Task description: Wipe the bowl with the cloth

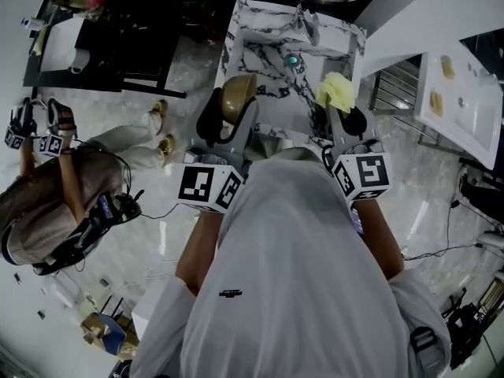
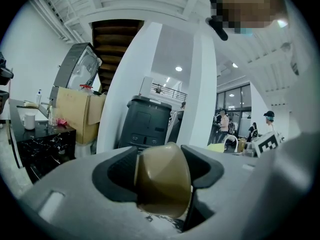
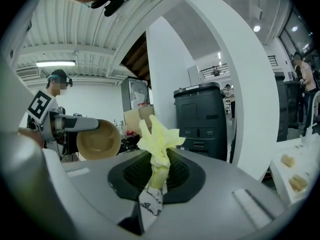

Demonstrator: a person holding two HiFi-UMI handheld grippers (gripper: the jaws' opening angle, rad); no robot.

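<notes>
Holding aloft | left gripper (image 1: 232,118) clamped on bowl (image 1: 238,93) wall: rigid, light, probably slick | right gripper (image 1: 339,118) pinched on cloth (image 1: 337,90): soft, limp, best gripped bunched.

Hard to see
Cloth (image 3: 159,144) bottom hides between jaws; blue thing (image 1: 291,60) at 12 o'clock is too tiny to tell.

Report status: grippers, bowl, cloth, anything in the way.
Left gripper shut on bowl. Right gripper shut on cloth. Bowl and cloth apart, not touching. Nothing seen between them.
</notes>
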